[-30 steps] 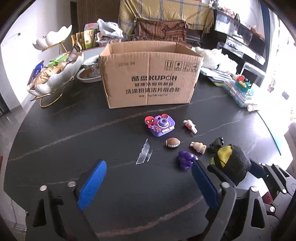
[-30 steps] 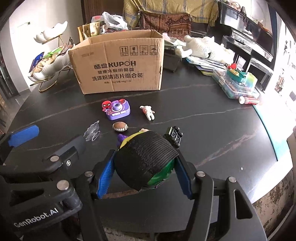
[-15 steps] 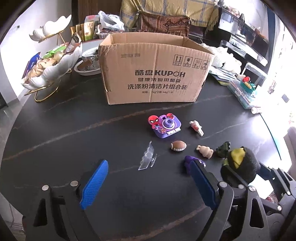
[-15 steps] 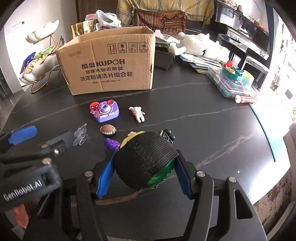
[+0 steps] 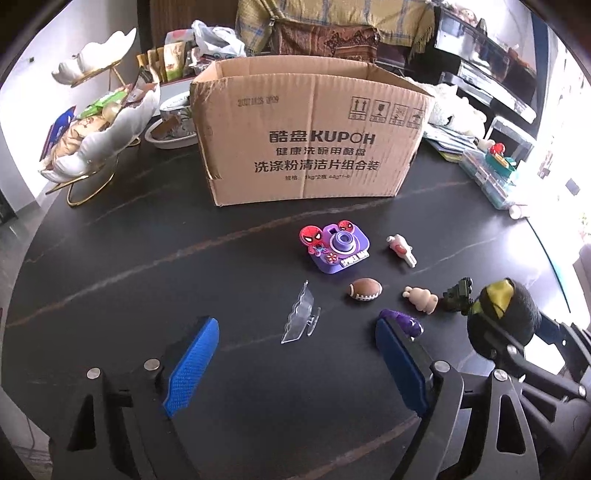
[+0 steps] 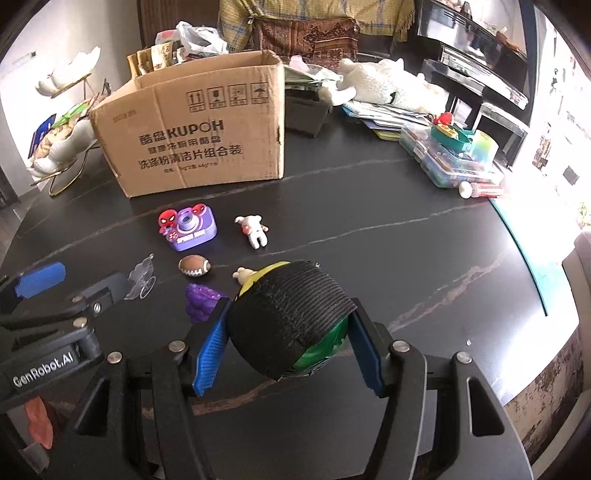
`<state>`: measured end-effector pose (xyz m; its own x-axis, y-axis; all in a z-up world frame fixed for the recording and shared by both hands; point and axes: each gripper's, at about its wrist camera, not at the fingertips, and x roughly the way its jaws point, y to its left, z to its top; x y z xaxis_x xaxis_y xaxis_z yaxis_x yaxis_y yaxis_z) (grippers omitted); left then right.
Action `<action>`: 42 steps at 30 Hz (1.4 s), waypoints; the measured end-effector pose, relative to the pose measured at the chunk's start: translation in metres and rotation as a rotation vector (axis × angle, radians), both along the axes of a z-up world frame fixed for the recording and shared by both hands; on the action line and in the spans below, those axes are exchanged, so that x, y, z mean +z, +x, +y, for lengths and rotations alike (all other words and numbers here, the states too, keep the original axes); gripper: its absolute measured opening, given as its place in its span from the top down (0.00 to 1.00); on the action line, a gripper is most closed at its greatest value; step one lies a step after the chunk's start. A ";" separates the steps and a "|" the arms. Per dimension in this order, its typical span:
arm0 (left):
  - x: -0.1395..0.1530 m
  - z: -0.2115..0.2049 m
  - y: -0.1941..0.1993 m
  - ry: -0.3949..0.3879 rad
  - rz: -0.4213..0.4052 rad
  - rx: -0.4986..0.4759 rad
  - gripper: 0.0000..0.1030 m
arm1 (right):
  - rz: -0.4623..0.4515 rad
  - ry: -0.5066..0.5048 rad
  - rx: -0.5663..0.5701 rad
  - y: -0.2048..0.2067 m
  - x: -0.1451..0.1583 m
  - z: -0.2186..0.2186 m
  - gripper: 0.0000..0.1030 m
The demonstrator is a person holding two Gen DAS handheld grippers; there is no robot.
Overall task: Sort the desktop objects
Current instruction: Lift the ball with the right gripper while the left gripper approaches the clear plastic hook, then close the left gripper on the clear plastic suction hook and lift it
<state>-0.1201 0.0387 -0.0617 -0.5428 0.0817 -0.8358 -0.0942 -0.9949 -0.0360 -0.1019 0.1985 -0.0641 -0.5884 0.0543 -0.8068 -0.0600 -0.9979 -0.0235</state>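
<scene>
Between the right fingers (image 6: 364, 350) sits a clamped black ball (image 6: 284, 314); left fingers (image 5: 192, 362) apart.

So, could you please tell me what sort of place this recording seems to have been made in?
Most likely a lived-in home, probably a living or dining room: a dark marble-look table scattered with small toys, a shell-shaped snack stand and a blanket-draped sofa behind the cardboard box.
</scene>
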 end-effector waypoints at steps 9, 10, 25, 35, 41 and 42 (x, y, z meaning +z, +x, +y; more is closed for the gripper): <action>-0.006 0.007 -0.006 -0.011 -0.012 -0.013 0.19 | -0.004 0.001 -0.006 -0.006 -0.002 -0.001 0.43; -0.008 0.007 -0.008 -0.009 -0.018 -0.013 0.19 | -0.006 0.001 -0.007 -0.007 -0.002 0.000 0.43; -0.032 0.013 -0.029 -0.022 -0.075 -0.037 0.32 | -0.013 0.066 -0.004 -0.018 -0.013 -0.012 0.43; -0.050 0.026 -0.030 -0.099 -0.100 -0.089 0.61 | -0.016 0.061 -0.016 -0.023 -0.015 -0.009 0.43; -0.055 0.025 -0.032 -0.084 -0.109 -0.100 0.76 | -0.035 0.061 -0.018 -0.026 -0.021 -0.008 0.43; -0.055 0.026 -0.032 -0.084 -0.106 -0.104 0.81 | -0.037 0.061 -0.018 -0.026 -0.022 -0.008 0.43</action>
